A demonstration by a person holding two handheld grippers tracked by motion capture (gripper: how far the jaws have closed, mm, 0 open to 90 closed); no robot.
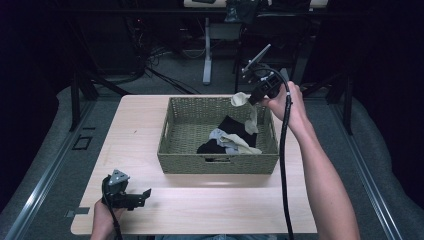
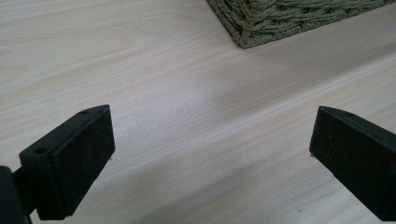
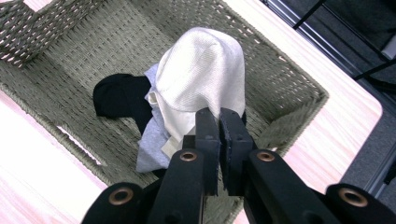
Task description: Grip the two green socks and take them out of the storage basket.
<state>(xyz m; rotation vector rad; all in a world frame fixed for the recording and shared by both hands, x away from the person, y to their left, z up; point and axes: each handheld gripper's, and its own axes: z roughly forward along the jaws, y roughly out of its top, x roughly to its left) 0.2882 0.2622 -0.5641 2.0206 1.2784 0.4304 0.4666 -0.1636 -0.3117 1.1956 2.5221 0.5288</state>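
Cream sock [image 3: 201,74], black sock [image 3: 116,95], green basket [image 1: 217,164]

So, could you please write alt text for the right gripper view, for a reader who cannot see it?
The right claw, shut, pinches a cream sock and holds it above a green woven basket. Under the sock, a grey sock and a black sock lie in the basket, which stands on a pale wooden table.

The basket [image 1: 218,162] stands on the tabletop [image 1: 135,120], toward its far side. Cloths [image 1: 227,137] lie inside it, toward its right. The left hand-held gripper [image 1: 142,196] sits near the tabletop's near left corner.
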